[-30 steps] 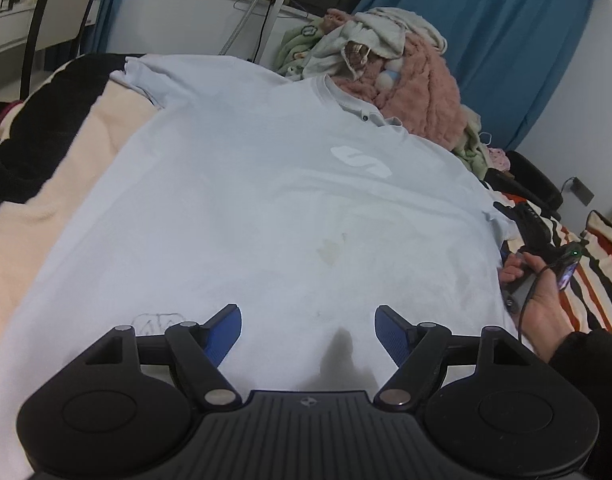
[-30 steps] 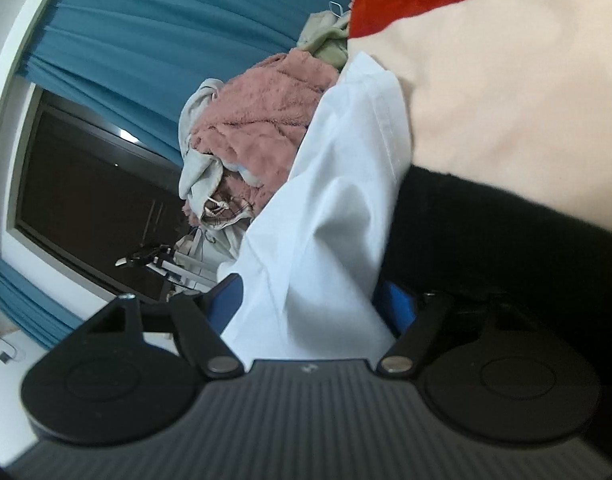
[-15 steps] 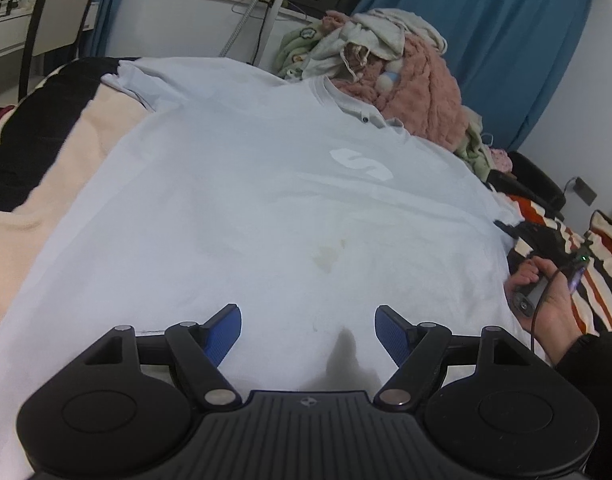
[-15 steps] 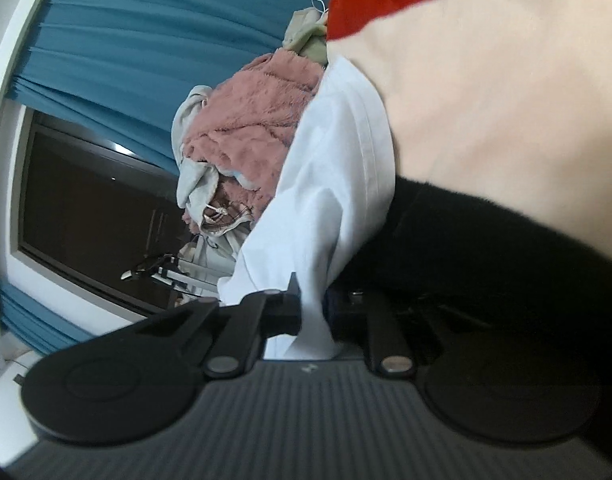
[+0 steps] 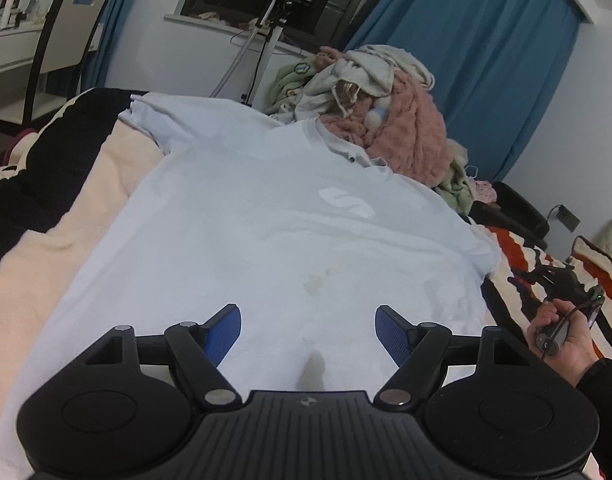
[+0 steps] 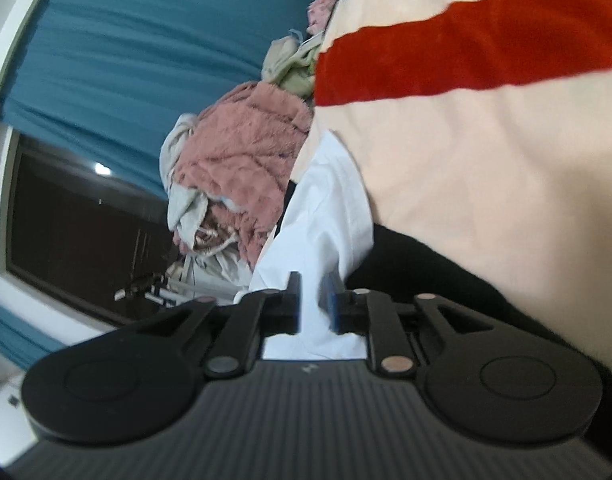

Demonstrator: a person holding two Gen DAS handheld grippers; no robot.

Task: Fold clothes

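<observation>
**A:** Shirt [image 5: 266,248] is spread flat on the bed, filling the middle of the left wrist view, collar toward the upper centre of the frame, hem at the bottom under the left gripper [image 5: 308,330]. That one hovers over the lower part of the shirt with its jaws spread wide, nothing in them. Stain mid-shirt, lol.

**B:** And the right gripper [image 6: 315,304]? In its own view, low centre, the jaws look nearly closed around a bunch of the white fabric [image 6: 326,216].

**A:** Yeah, I'd say it's clamped on the sleeve or side edge, though there's a narrow gap between the fingers, so how firm the pinch is I can't tell. Frame's a bit blurry too.

**B:** So first fold is a side coming in over the middle?

**A:** That's my guess. To do it well: carry the pinched edge low across the shirt so it doesn't drag the whole body along the striped blanket [image 6: 486,128]. Left gripper could press or pinch the hem to anchor it.

**B:** Mind the laundry pile [image 5: 390,120] at the upper right, right against the collar. Easy to snag.
</observation>
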